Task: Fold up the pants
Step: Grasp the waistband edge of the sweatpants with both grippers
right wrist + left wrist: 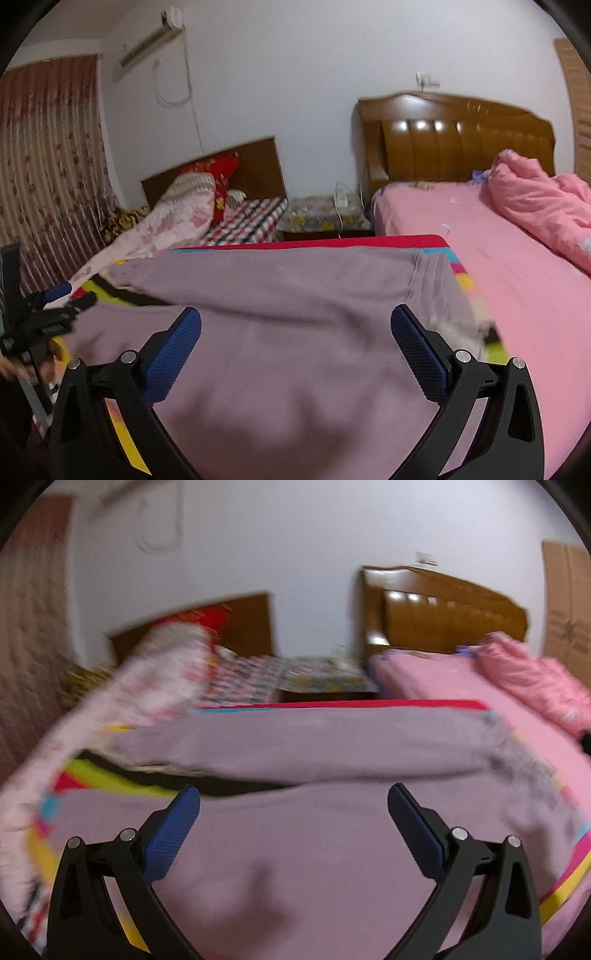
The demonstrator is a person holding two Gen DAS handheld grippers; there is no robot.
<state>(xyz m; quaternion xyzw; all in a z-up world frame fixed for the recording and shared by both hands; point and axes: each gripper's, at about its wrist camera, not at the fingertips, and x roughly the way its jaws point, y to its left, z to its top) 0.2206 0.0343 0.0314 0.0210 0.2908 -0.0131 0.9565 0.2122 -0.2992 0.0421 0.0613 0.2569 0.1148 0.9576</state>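
Mauve pants [314, 834] lie spread on a colourful striped mat [96, 779] on the bed, one leg stretched across the far side [332, 738]. They also show in the right wrist view [295, 332]. My left gripper [293, 797] is open and empty, hovering over the pants. My right gripper [295, 319] is open and empty, above the pants too. The left gripper [68, 295] also shows at the left edge of the right wrist view, by the pants' left end.
A pink bed [517, 280] with a pink quilt [546, 203] and wooden headboard [458, 140] lies right. A second bed with a floral quilt [177, 218] lies left. A covered nightstand [325, 218] stands between. Curtains [48, 155] hang at far left.
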